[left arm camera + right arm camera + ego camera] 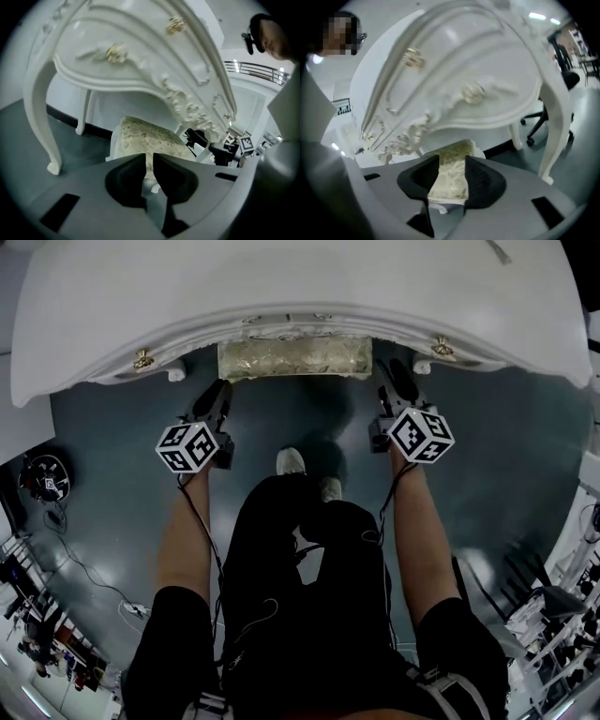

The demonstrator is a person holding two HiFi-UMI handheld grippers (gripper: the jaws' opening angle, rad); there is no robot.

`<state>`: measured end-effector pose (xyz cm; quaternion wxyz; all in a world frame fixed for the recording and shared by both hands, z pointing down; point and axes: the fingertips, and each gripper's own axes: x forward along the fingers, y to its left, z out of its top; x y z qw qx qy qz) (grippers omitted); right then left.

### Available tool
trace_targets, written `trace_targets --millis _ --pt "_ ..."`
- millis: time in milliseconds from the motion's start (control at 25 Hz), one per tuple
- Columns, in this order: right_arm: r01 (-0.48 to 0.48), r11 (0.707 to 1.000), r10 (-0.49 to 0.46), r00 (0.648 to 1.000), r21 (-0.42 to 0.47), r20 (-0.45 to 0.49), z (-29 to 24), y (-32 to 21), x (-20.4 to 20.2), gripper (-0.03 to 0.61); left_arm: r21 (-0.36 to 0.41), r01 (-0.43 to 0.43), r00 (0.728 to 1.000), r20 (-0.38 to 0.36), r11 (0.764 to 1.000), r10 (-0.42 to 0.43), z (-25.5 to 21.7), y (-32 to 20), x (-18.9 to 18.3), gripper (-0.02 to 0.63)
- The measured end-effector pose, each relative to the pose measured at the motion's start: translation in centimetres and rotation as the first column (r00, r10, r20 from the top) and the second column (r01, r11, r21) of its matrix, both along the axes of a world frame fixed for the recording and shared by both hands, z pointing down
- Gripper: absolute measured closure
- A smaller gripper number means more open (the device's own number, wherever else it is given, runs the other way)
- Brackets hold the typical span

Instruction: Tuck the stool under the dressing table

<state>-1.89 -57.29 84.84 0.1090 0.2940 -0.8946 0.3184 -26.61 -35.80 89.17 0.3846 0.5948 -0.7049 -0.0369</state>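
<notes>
At left, just off the stool's [291, 359] left end and not touching it: left gripper [221, 390], jaws drawn to a thin slit with nothing gripped, only a sliver of cushion showing beyond the gap.

In the middle, on the far side: stool with its pale gold cushion set in the knee space of the white dressing table [281, 287], mostly beneath the top, with a near strip of cushion poking out past the carved front.

At right, off the stool's right end and also apart from it: right gripper [397, 371], jaws about half spread and empty, cushion visible farther off between them.

Probably the tail of the tucking step, with both tools let go. If pushing deeper, meet both ends again and press evenly toward the far side, square between the table's curved legs. Otherwise, simply back away.
</notes>
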Motion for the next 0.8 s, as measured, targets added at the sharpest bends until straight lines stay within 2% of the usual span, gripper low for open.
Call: trace_targets --millis 120,240,400,600,680,800 --pt "0.028 0.992 -0.020 0.998 0.123 -0.066 -7.0 3.7 1.2 0.498 0.006 0.020 0.998 0.062 1.000 -0.021 -6.1 3.0 3.7 0.595" --pt "0.049 0.985 -0.038 0.997 0.163 -0.071 -15.4 8.2 2.9 0.561 0.047 0.003 0.996 0.094 0.999 -0.007 -15.5 5.3 8.2 0.595" --pt "0.070 0.972 -0.060 0.997 0.224 -0.052 -27.0 12.5 3.3 0.563 0.096 -0.005 0.976 0.218 0.995 -0.016 -28.4 6.4 11.0 0.597" --pt "0.041 0.944 -0.042 0.999 0.328 -0.004 -42.8 16.3 5.4 0.563 0.127 0.000 0.925 0.378 0.992 -0.048 -45.5 8.1 13.6 0.597" --pt "0.041 0.921 -0.055 0.998 0.386 0.025 -48.8 17.3 5.1 0.565 0.160 -0.004 0.903 0.425 0.987 -0.065 -52.0 8.3 14.1 0.597" --pt "0.023 0.875 -0.047 0.998 0.483 0.039 -57.1 18.4 4.7 0.565 0.233 0.008 0.887 0.447 0.972 -0.115 -60.9 9.0 14.7 0.597"
